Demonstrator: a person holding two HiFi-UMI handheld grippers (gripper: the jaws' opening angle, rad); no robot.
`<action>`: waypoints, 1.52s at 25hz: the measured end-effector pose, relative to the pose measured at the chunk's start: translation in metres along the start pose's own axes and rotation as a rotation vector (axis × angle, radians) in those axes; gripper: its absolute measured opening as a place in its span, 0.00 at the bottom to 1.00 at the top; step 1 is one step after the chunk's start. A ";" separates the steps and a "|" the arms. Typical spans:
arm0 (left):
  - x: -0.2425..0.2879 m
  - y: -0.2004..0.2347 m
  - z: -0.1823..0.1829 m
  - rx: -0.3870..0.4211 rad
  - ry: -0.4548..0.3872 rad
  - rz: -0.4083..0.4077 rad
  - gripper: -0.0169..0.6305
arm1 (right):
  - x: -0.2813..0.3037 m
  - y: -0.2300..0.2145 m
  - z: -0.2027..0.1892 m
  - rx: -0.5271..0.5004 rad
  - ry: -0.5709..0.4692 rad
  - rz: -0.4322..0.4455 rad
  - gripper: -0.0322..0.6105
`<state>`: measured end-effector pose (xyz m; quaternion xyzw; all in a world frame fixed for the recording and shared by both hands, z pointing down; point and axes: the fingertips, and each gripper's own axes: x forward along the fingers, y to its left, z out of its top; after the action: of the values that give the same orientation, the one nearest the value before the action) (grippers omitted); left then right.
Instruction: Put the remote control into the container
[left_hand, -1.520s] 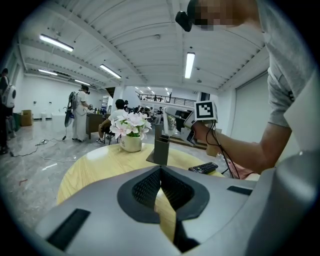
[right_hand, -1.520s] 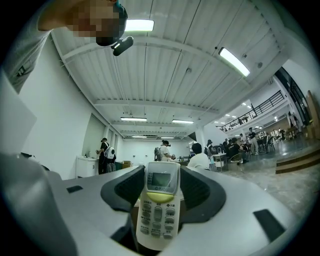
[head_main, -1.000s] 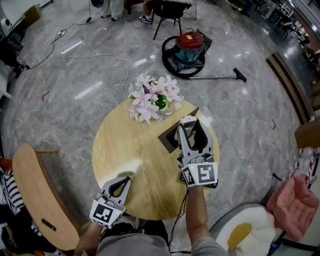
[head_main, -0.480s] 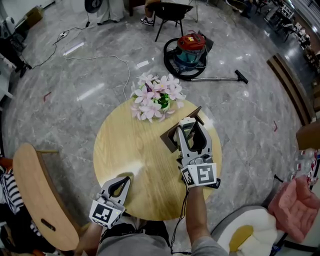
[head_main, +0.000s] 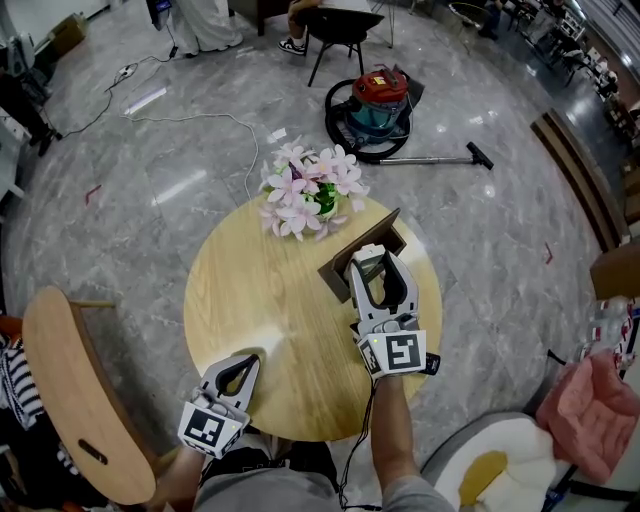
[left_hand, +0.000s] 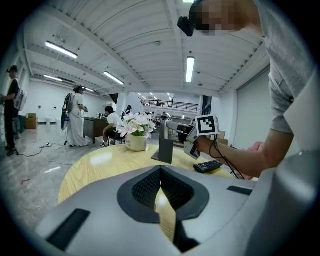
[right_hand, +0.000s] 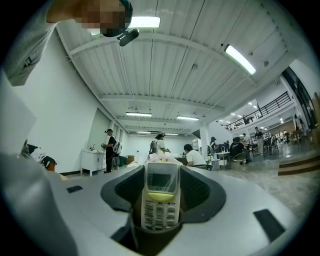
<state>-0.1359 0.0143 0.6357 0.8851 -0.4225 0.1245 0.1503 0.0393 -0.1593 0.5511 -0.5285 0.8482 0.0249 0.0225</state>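
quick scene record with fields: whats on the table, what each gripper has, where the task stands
table: round wooden table
on it: pot of flowers, dark container, black remote by the right forearm
right gripper: shut on the white remote control, held at the container's top
left gripper: shut, empty, at the table's near edge
task state: remote control in the jaws, not yet let go into the container
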 end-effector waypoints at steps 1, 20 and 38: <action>0.000 0.000 -0.002 0.000 -0.001 0.000 0.04 | -0.001 0.001 -0.002 -0.002 0.005 -0.001 0.39; -0.007 -0.007 -0.009 0.003 -0.002 0.010 0.04 | -0.013 0.008 -0.043 0.003 0.095 0.002 0.39; -0.005 -0.014 0.001 0.021 -0.006 0.000 0.04 | -0.016 -0.002 -0.038 0.049 0.107 -0.018 0.39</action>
<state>-0.1279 0.0257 0.6313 0.8871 -0.4214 0.1262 0.1398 0.0475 -0.1477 0.5903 -0.5361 0.8437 -0.0245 -0.0096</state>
